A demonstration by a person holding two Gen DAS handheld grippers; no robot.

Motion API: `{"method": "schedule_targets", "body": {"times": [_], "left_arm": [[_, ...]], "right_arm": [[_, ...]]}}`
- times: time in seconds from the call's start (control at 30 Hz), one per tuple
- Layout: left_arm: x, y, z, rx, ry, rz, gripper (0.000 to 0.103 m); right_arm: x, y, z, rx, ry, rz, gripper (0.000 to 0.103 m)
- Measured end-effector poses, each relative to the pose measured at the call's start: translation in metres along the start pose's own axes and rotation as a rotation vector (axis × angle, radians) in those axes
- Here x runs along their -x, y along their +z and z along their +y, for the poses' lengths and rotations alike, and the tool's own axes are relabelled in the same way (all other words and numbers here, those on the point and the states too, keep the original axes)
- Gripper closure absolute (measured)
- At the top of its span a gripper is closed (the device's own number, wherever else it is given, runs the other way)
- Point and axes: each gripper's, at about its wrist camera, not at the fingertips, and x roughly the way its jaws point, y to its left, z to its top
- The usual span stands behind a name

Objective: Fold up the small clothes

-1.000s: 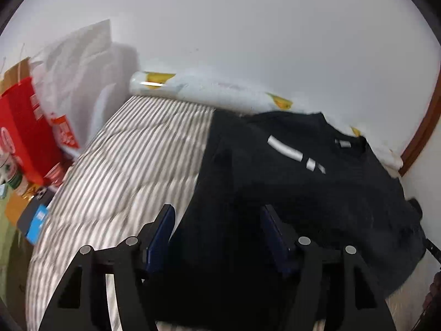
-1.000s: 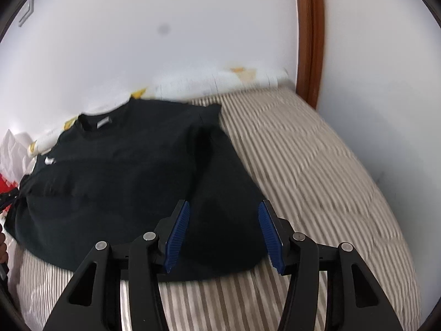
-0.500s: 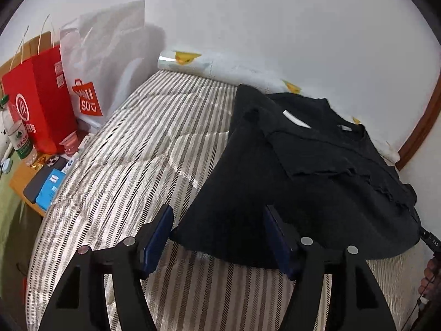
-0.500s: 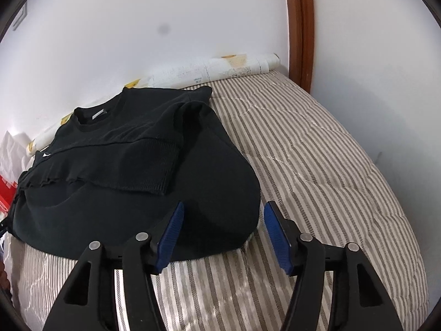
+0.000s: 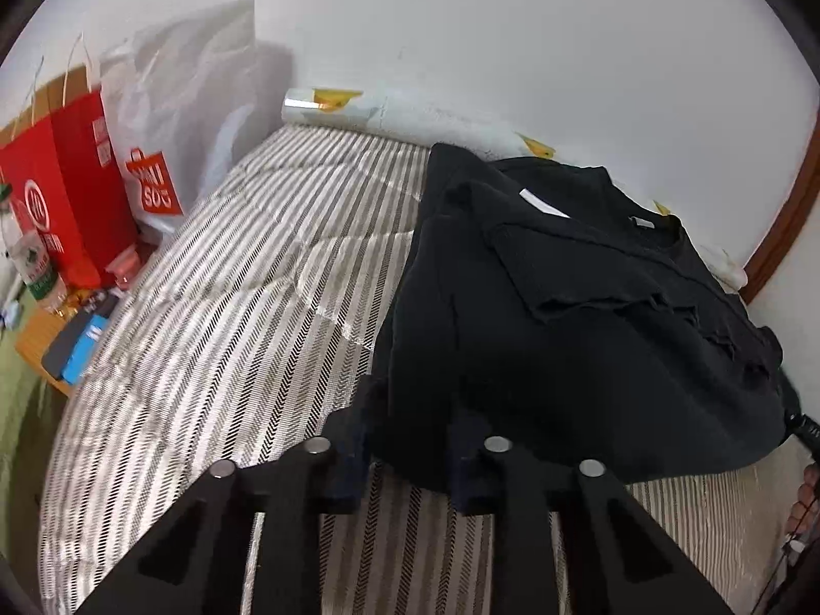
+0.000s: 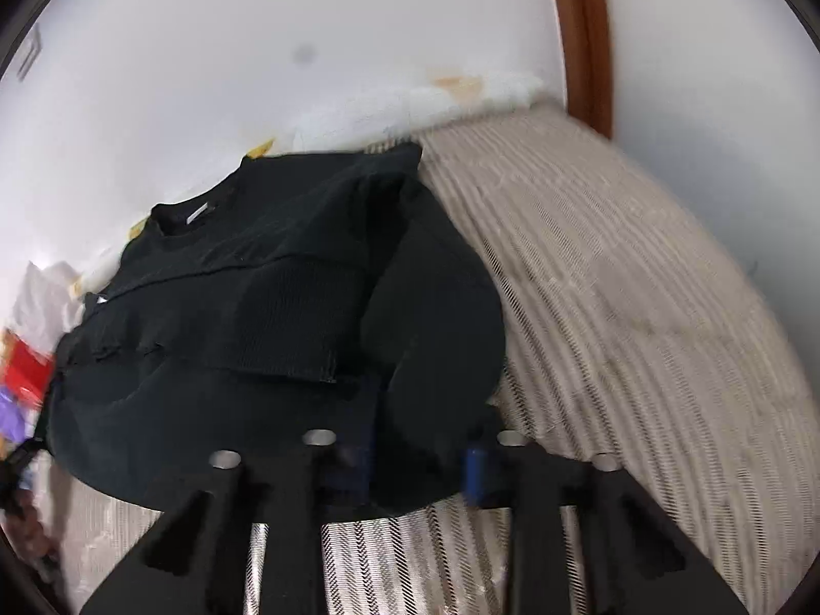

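So, left wrist view first. Left gripper [image 5: 410, 441] sits at the near left corner of the black sweatshirt [image 5: 589, 318], jaws closing w/ the hem fabric bunched between them. Pads look to be on the cloth already, though dark on dark makes the contact line hard to read. Garment lies ahead of and to the right of the tool on the striped bedcover [image 5: 246, 307], collar at the far end by the wall, one sleeve folded across the chest. Prob. why the grip is at the hem corner: sleeves are in, so the bottom edge is what's left to bring up toward the collar. Red bag [image 5: 56, 205] and white bag [image 5: 174, 123] stand well off to the left, beyond the bed edge, so out of the way.

Right wrist view, blurred. Right gripper [image 6: 417, 456] is at the other near corner, jaws closing too, a rounded lobe of black fabric between the blue pads. Body of the garment spreads ahead and to the left of this tool; bare bedcover to the right, wooden door frame [image 6: 584, 36] far ahead-right. Both tools take matching corners of the same edge, presumably so the hem lifts evenly and the fold lands square instead of skewing.
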Motion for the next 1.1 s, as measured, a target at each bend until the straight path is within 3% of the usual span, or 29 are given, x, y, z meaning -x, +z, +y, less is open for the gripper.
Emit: {"method": "schedule_targets", "body": {"times": [0.1,0.3,0.7,0.9,1.1], "left_arm": [[0.008,-0.003,-0.003,-0.021,0.012,-0.017,0.086],[0.028,-0.012,0.001,-0.008,-0.007,-0.015,0.086],[0.082,-0.062,0.004,-0.034,-0.014,-0.014,0.086],[0.104,-0.092,0.007,-0.051,-0.018,-0.01,0.086],[0.114,-0.102,0.002,-0.071,0.0,-0.005,0.084]], "right_arm": [[0.01,-0.006,0.009,0.027,-0.033,-0.021,0.086],[0.031,-0.013,0.006,0.007,-0.013,-0.019,0.086],[0.093,-0.059,0.001,0.05,-0.019,-0.025,0.086],[0.116,-0.087,-0.011,0.045,-0.016,-0.02,0.086],[0.121,-0.095,-0.016,0.037,-0.022,0.003,0.083]]}}
